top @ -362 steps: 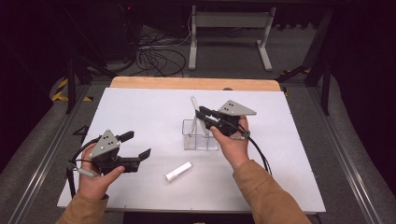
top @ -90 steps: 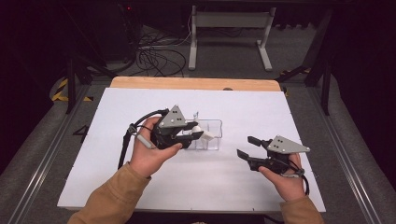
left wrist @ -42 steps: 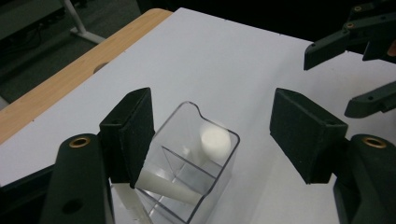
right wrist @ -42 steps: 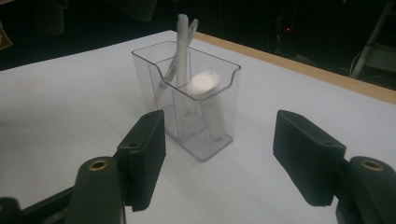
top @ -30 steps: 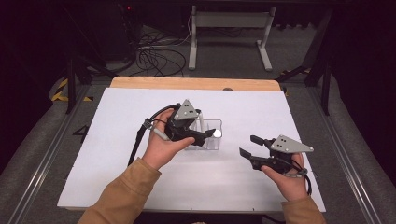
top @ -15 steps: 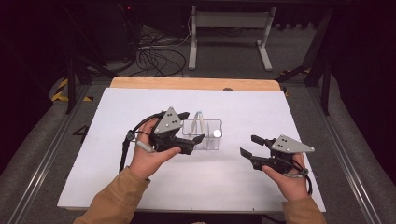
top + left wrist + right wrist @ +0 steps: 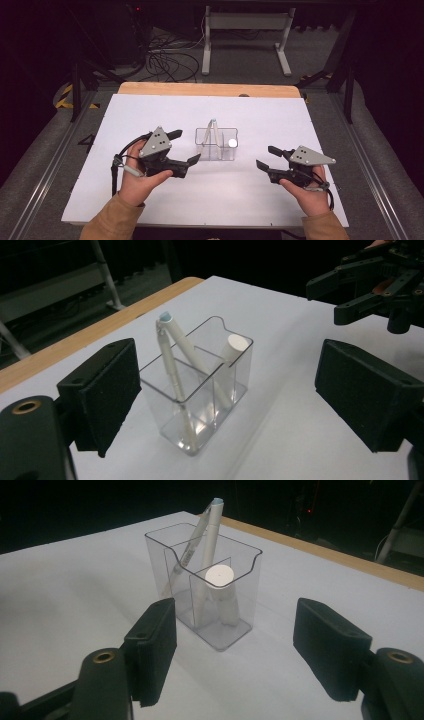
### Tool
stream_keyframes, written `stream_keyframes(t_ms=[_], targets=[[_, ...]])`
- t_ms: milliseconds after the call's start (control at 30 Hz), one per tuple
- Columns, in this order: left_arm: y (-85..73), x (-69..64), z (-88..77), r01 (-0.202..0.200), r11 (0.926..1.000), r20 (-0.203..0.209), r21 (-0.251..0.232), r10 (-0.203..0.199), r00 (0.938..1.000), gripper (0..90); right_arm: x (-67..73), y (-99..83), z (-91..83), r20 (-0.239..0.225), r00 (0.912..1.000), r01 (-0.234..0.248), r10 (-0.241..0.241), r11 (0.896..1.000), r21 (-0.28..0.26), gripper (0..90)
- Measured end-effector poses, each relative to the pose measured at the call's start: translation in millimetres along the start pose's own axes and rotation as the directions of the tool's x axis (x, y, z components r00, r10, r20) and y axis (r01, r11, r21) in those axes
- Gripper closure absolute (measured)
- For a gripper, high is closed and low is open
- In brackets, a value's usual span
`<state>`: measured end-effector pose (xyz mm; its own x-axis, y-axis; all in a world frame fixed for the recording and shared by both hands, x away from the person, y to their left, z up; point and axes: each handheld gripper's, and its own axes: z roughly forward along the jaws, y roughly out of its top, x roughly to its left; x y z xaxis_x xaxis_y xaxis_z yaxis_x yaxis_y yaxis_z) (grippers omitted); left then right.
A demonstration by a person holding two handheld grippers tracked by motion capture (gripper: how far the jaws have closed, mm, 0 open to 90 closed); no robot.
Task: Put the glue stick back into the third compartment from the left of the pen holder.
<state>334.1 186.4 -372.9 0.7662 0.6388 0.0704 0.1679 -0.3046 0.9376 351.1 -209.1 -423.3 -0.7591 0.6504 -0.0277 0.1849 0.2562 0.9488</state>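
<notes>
White table [image 7: 150,115] spans mid-frame. Left gripper [image 7: 183,146] at centre-left, jaws apart and just been opening, nothing between them. Right gripper [image 7: 267,157] at lower right, jaws apart, empty. Clear holder [image 7: 216,144] stands at centre between them, containing white pen [image 7: 172,365] leaning and capped tube [image 7: 231,352].

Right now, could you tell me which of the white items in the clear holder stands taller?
The slim pen with the pale blue tip: it rises well above the holder rim, while the thick flat-topped marker barely clears it.
</notes>
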Motion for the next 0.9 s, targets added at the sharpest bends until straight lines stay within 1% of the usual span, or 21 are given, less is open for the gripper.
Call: stream_keyframes(t_ms=[167,267,333,433,467,567,700,767,800,833,900], targets=[[-14.3,7.1,-13.3,0.023,0.9996,-0.015,-0.015,-0.023,0.9996,10.7,0.6,-0.3,-0.1,0.001,1.0000,0.001,-0.001,1.000,0.003,34.4],[-24.4,9.1,-18.1,0.034,0.9991,-0.028,-0.026,-0.035,0.9990,10.5,0.4,-0.2,-0.3,0.003,1.0000,0.001,-0.001,1.000,0.001,34.4],[-30.2,9.8,-20.1,0.044,0.9986,-0.027,-0.028,-0.045,0.9986,10.5,0.4,-0.4,-0.3,0.003,1.0000,0.002,-0.002,1.000,0.003,34.4],[-38.5,10.8,-22.5,0.032,0.9995,-0.022,-0.005,-0.032,0.9993,10.1,0.4,-0.5,-0.2,0.006,1.0000,0.002,-0.002,1.000,0.006,34.4],[-40.6,10.8,-23.5,0.020,0.9998,-0.027,0.002,-0.020,0.9994,10.1,0.4,-0.5,-0.2,0.005,1.0000,0.002,-0.002,1.000,0.006,34.4],[-47.0,10.6,-26.7,0.004,0.9998,-0.040,0.019,-0.004,0.9992,9.9,0.7,-0.6,-0.8,0.005,1.0000,0.002,-0.002,1.000,0.007,34.4],[-57.6,14.2,-29.7,0.037,0.9989,-0.040,0.029,-0.035,0.9986,9.6,1.4,-1.5,-0.7,0.003,1.0000,0.009,-0.009,1.000,0.013,34.1],[-65.3,16.6,-31.2,0.057,0.9978,-0.046,0.034,-0.056,0.9974,9.7,1.6,-2.0,-0.7,0.004,0.9999,0.013,-0.013,1.000,0.017,33.9],[-70.2,18.4,-32.4,0.074,0.9967,-0.048,0.035,-0.072,0.9962,9.7,1.6,-2.1,-0.7,0.004,0.9999,0.014,-0.014,1.000,0.018,33.9],[-74.0,20.2,-33.4,0.088,0.9956,-0.045,0.033,-0.086,0.9953,9.8,1.6,-2.3,-0.9,0.005,0.9999,0.014,-0.014,1.000,0.019,33.8],[-80.8,23.7,-35.0,0.102,0.9946,-0.050,0.023,-0.100,0.9937,10.6,1.6,-2.5,-1.0,0.004,0.9999,0.012,-0.012,1.000,0.019,33.6]])
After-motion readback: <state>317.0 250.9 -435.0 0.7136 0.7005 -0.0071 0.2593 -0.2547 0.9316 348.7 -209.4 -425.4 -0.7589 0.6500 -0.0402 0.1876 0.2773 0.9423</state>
